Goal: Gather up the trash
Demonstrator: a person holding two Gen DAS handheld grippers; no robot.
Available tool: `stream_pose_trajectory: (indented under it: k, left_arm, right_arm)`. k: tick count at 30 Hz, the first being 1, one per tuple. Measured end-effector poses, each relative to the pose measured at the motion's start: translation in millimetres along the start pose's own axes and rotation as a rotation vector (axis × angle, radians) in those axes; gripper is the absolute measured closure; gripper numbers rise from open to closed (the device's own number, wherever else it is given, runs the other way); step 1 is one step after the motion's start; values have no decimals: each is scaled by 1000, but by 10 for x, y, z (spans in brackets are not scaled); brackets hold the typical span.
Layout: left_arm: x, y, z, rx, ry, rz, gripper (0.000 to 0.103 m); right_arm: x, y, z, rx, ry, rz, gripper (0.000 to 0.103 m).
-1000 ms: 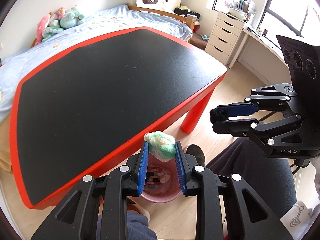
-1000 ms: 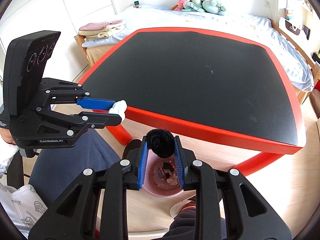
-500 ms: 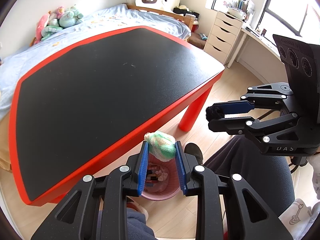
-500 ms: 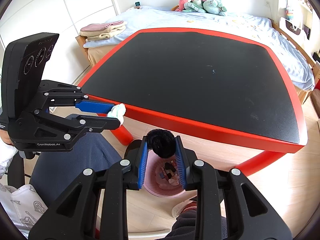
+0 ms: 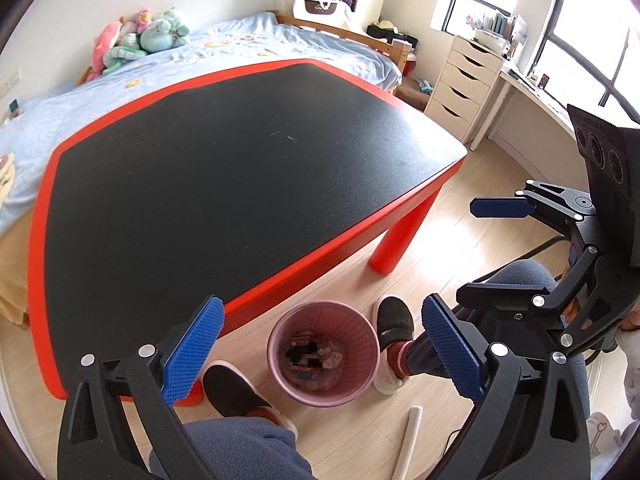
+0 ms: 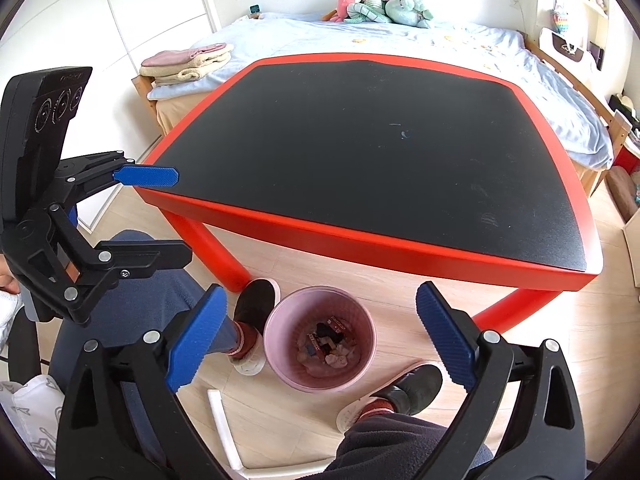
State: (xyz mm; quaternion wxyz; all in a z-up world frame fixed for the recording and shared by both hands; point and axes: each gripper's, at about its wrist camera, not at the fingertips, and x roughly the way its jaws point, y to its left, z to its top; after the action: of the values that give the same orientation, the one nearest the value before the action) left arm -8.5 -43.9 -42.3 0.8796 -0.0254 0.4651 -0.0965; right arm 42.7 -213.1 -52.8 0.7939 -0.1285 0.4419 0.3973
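Two tools are in view, and both hold nothing. The left tool (image 5: pixel 322 346) hangs above the floor in front of the desk (image 5: pixel 132 184), its blue pads spread wide apart with only air between them. Seen from the right wrist view, the same tool (image 6: pixel 160 216) shows its two fingers well separated and bare.

Directly below and between the tools stands the pink bin (image 5: pixel 323 354), on the wooden floor just beside the desk's near edge and between the person's two slippered feet. The trash (image 5: pixel 314 358) lies at the bottom of the bin: several small dark, red and pale pieces, too small to identify one by one.

The right tool (image 6: pixel 320 344) is likewise spread fully, pads well apart, positioned over the bin with nothing gripped.

Status, as a judgement: the black desk surface shows no loose items in either view, only faint marks. Collection therefore appears complete or nearly so. A white stick-like object (image 6: pixel 226 432) lies on the floor near the bin; whether it counts as trash cannot be told.
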Motion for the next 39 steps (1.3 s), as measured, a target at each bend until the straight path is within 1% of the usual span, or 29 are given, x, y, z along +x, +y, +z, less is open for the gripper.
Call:
stream_pose_trajectory:
  k: [10,14,20,22,25,28,30,32,39]
  left_arm:
    - [-118,10,42,-11,-14,3,8]
    - [-186,39,79,-14,-26,21,8]
    - [-319,108,194,-36,-56,57,8]
    - [-372,143,251,-42,-71,74,8]
    - [-462,183,344,-55,-104,78,8]
    - [-540,191,439,-57,-135,109,8]
    - [-575,201,491,-60,-147,112,8]
    - [-607,225,541,-71,-162,133,8]
    - [-601,276,605,-106,-157,102,6]
  right_arm:
    - [-85,84,30,17,-1,-9,6]
    - [-134,108,113,26,-8,-25,5]
    - [-294,102,342,41,-57,-45,3]
    - [-363,87,433,44,-80,-53,3]
    - [-465,80,571,39,-116,-70,3]
    - [-542,62,694,37,-145,-92,3]
    - [-577,49,768,35,-160,-115,3]
    - [-598,20,828,39,-172,-119,3]
    - [-591,22,924,39,-179,-114,3]
